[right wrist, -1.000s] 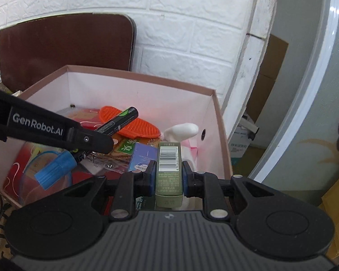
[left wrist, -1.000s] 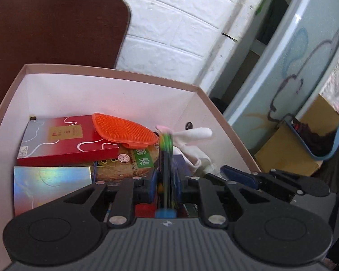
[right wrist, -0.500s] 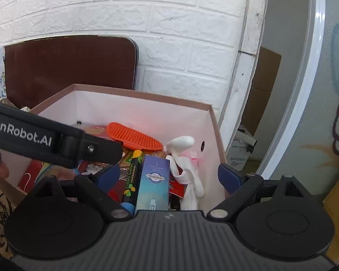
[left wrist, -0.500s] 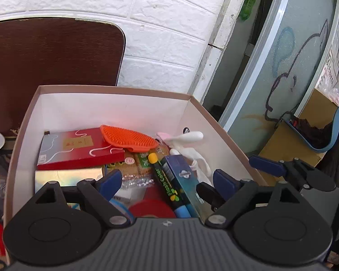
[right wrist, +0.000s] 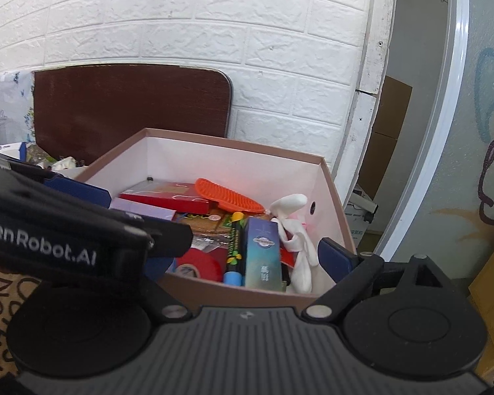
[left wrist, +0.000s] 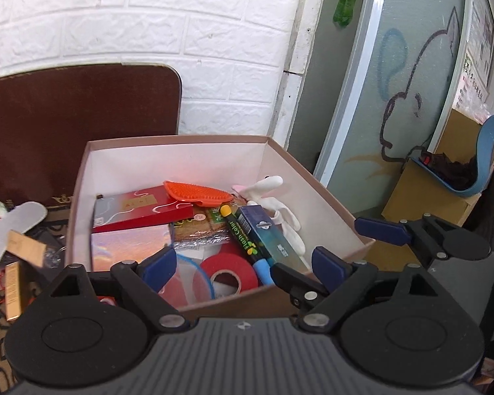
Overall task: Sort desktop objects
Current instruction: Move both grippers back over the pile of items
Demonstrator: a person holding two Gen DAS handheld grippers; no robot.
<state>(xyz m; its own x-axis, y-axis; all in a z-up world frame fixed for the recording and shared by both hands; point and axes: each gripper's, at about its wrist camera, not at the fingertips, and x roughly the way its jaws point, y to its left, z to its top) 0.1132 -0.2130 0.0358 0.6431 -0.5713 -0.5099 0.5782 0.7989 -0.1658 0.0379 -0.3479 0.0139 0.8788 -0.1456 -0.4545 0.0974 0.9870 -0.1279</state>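
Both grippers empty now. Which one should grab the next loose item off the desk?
Probably left. The left hand-held gripper is open and empty, and the leftover clutter, a grey insole and a small gold box, lies beside the box on its side. Right sits at the far wall.

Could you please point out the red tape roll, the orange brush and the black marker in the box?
red tape roll (left wrist: 229, 268), left wrist view, on its top face.
orange brush (left wrist: 197, 192), left wrist view, on its bristled face.
black marker (right wrist: 235, 242), right wrist view, on its barrel.

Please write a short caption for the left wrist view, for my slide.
Open left tongs above a box holding a marker, red tape, an orange brush and a white toy.
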